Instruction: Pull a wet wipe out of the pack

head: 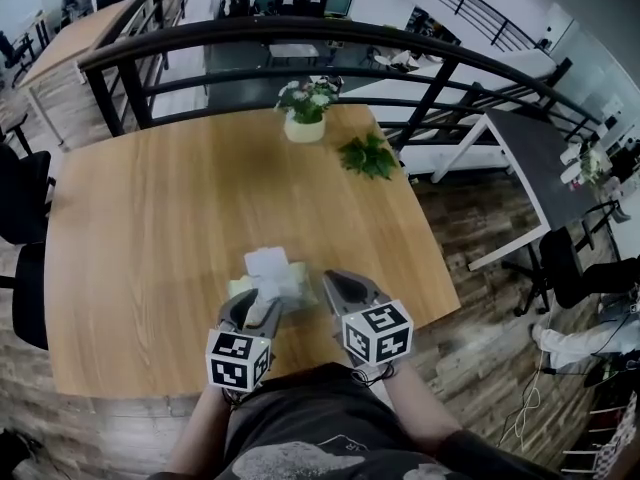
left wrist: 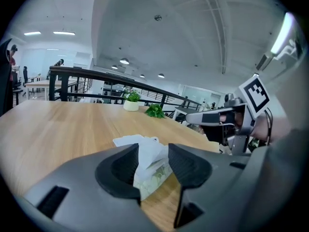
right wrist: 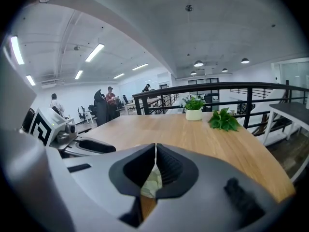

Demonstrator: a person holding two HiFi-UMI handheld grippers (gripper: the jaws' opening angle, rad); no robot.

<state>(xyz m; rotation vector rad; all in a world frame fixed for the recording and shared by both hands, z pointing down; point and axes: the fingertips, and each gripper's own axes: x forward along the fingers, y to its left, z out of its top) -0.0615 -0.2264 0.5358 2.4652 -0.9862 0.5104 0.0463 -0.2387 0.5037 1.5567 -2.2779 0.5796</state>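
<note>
Head view – wooden table (head: 150, 228) seen from steeply above, with a pot plant (head: 305, 113) and a leafy sprig (head: 368, 156) at the far edge, in front of a dark railing (head: 300, 33). Pack (head: 290, 286) lying near the front edge, a white wipe (head: 267, 263) standing up out of its top. Left gripper (head: 262, 308) set at the pack's near side, right gripper (head: 335, 286) just beside the pack on the right.

Left gripper view – jaws released, standing apart. Wipe (left wrist: 149, 156) upright in the gap between them, not pinched; pale green pack (left wrist: 155, 178) below it on the table. Right gripper (left wrist: 190, 116) visible to the right, its jaws together.

Right gripper view – jaws clenched, tips meeting in one thin line. A patch of the pale green pack (right wrist: 152, 185) showing in the hollow beneath the tips; whether the pads touch it cannot be told. Left gripper (right wrist: 99, 146) low at the left. Pot plant and sprig at the table's far end.
</note>
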